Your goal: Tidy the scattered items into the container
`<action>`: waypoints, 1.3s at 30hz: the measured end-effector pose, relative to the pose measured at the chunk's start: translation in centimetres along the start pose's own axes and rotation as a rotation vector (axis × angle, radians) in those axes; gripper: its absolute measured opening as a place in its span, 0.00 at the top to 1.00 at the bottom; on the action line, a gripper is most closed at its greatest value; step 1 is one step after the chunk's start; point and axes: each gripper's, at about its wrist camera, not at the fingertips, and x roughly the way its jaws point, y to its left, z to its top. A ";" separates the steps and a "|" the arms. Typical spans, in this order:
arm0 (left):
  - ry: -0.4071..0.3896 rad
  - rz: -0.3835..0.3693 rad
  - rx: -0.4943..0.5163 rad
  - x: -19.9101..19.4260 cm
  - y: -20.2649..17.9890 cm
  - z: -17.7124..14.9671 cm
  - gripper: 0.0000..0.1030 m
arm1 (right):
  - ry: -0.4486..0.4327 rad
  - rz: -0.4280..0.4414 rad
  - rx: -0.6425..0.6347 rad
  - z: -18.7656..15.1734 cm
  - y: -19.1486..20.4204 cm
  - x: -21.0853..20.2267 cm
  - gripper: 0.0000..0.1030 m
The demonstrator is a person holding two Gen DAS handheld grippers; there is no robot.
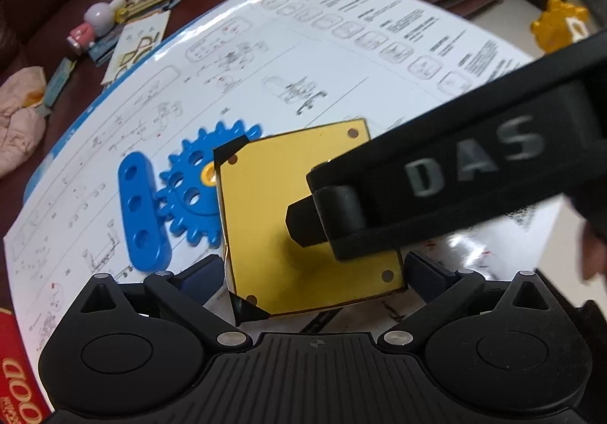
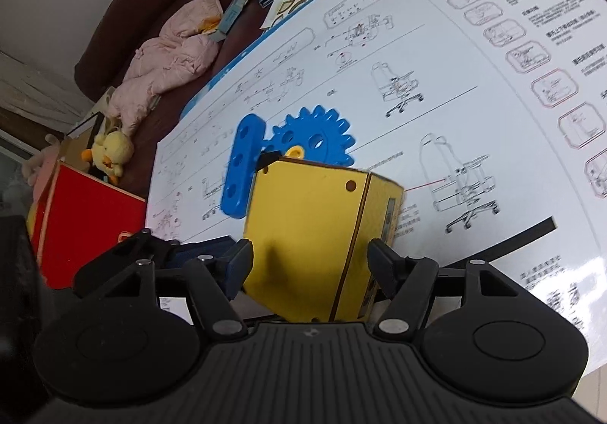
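Observation:
A yellow box [image 1: 273, 204] with holes near its corners is tilted up off the white instruction sheet [image 1: 303, 63]. My left gripper [image 1: 315, 272] is shut on it, with a blue pad against each side. My right gripper [image 2: 311, 260] straddles the same yellow box [image 2: 303, 234] with its jaws wide and not clearly pressing. One of its black fingers [image 1: 417, 177] crosses the box's face in the left wrist view. A blue gear [image 1: 189, 188] [image 2: 318, 135] and a blue three-hole bar [image 1: 140, 211] [image 2: 239, 166] lie on the sheet beside the box, which hides part of the gear.
A red box [image 2: 87, 219] stands off the sheet's left edge, with a yellow duck plush [image 2: 112, 154] and pink cloth [image 2: 170, 55] behind it. A rabbit figure [image 1: 91, 23], cards and booklets crowd the far left. A yellow toy [image 1: 557, 25] lies far right.

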 end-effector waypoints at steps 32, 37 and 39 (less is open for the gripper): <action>-0.015 -0.371 -0.409 -1.6 8.2 -5.1 0.05 | 0.023 -0.016 0.091 -1.8 0.0 0.3 0.23; -0.025 -0.410 -0.422 -1.7 8.0 -5.8 0.04 | 0.043 0.014 0.106 -2.6 0.5 0.9 0.32; -0.020 -0.358 -0.394 -1.9 7.4 -5.8 0.02 | 0.033 -0.015 0.062 -2.7 1.6 0.9 0.34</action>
